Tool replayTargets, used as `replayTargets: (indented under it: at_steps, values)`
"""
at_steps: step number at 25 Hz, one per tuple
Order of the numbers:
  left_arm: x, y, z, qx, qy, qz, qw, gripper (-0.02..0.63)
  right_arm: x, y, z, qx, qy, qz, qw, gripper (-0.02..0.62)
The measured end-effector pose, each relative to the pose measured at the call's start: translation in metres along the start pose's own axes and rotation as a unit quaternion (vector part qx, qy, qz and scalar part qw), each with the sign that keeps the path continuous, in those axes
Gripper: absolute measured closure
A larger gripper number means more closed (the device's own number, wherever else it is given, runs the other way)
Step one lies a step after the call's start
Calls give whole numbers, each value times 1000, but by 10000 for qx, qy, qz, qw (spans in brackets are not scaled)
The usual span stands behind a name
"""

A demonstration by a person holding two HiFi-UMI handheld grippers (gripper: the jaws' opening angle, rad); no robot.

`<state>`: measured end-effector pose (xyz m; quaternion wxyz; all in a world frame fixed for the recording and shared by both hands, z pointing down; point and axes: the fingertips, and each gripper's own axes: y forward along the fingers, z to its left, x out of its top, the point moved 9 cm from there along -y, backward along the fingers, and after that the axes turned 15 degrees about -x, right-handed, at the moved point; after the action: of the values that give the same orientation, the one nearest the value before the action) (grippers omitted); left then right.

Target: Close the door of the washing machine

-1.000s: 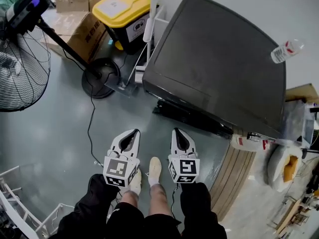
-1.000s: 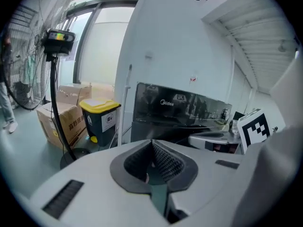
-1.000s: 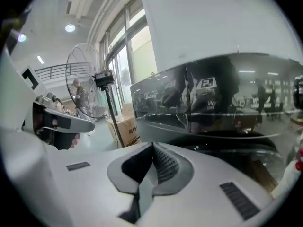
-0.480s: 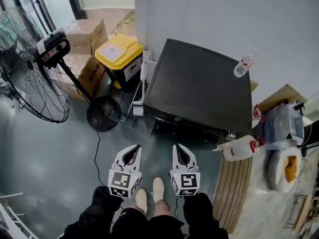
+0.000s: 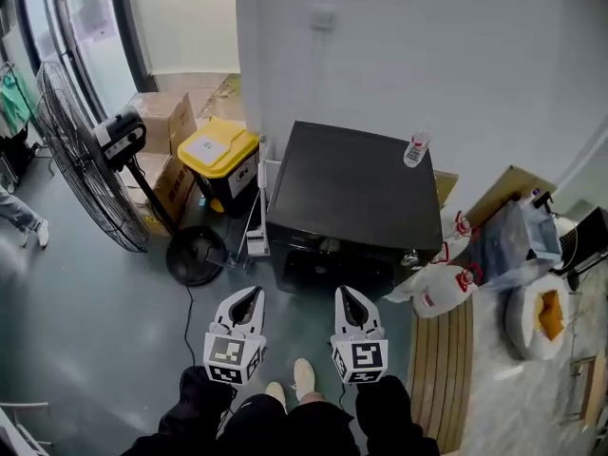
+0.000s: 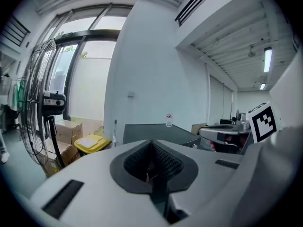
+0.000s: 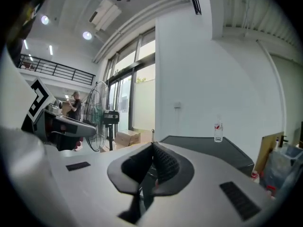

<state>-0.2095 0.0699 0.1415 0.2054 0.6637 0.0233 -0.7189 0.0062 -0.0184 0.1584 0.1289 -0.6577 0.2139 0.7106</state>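
The black washing machine stands against the white wall, with a small clear bottle on its top. Its front face is dark and in shadow, and I cannot make out the door on it. My left gripper and right gripper are side by side a short way in front of the machine, touching nothing. Both are shut and empty. In the left gripper view the jaws meet below the machine's top. In the right gripper view the jaws point towards the machine.
A tall standing fan is at the left. A yellow-lidded bin and cardboard boxes stand behind it. A white jug, bags and wooden boards crowd the right. A power cord runs across the floor.
Both grippers have risen and the head view has lifted with them, so the washing machine looks smaller and farther away. More of the wall, the fan and the room is in view.
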Motion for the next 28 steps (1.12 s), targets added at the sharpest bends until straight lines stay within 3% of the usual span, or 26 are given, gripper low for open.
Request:
replayTargets:
  at_steps: [10,28]
  values:
    - [28,-36,-44,-66,156,-145,9998,581,32,-68,-12,-124,-40,-277,9995,578]
    - [37,-23,-56,-131,271,-149,9994,581,38,-63,-22,-112,-10,-419,9991,578]
